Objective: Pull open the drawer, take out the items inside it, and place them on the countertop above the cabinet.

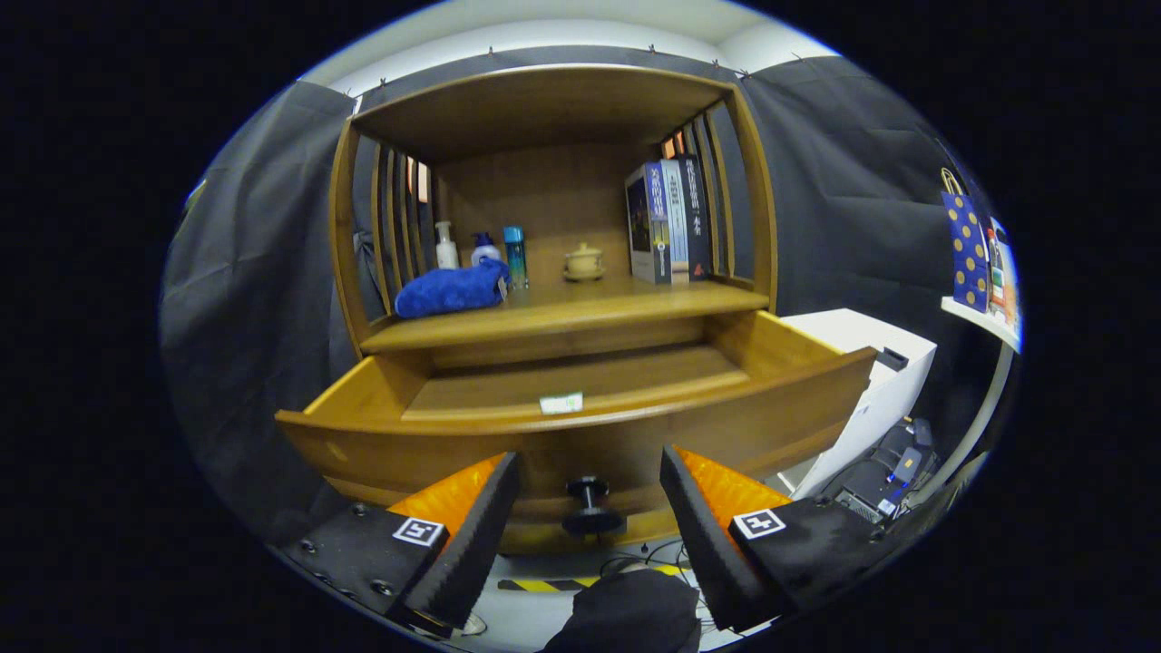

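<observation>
Drawer [580,426] of the wooden cabinet [553,118] stands pulled open just ahead of the claw [590,499], its front panel spanning wider than both fingers and its dark knob [590,508] sitting in the gap between them, touching neither. The claw is spread wide and holds nothing. Beyond the fingers, the drawer floor looks bare apart from a small pale label [560,403] near its front edge. Farther beyond and above lies the countertop [580,304], carrying a blue cloth [451,288], a row of upright books [669,220], three bottles [481,249] behind the cloth, and a small lidded cup [583,261].
</observation>
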Demonstrator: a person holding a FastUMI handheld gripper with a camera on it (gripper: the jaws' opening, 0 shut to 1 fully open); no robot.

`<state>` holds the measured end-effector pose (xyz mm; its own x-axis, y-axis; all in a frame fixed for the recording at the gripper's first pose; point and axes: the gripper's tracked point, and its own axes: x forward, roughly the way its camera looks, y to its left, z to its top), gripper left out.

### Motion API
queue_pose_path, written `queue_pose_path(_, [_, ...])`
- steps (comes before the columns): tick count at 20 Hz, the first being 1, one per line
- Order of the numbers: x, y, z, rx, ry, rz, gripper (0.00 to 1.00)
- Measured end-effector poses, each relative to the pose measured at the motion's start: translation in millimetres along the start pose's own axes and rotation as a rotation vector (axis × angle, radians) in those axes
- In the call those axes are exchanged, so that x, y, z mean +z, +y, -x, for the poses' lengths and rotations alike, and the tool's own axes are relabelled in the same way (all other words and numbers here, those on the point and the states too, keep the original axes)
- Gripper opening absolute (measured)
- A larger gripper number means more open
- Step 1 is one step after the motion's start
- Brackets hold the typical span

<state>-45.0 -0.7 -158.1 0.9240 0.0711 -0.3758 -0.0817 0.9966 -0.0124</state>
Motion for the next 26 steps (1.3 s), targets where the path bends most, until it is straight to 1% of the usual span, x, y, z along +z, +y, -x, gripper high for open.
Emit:
queue_pose_path(3, [31, 3, 2, 0.008, -0.026, 0.010, 1.00])
queue_pose_path(7, [64, 10, -16, 0.036, -0.053, 0.026, 1.00])
queue_pose_path(9, [70, 16, -30, 0.050, -0.030, 0.006, 0.99])
queue_pose_path(12, [77, 28, -57, 0.096, 0.023, -0.024, 0.99])
queue_pose_path(15, [78, 38, -84, 0.133, 0.104, -0.001, 0.99])
queue_pose_path(18, [70, 47, -113, 0.160, 0.210, 0.035, 0.99])
queue_pose_path(21, [48, 45, -140, 0.145, 0.326, 0.123, 0.99])
queue_pose_path(24, [21, 50, -154, 0.158, 0.444, 0.173, 0.99])
queue_pose_path(26, [7, 47, -163, 0.151, 0.512, 0.219, 0.99])
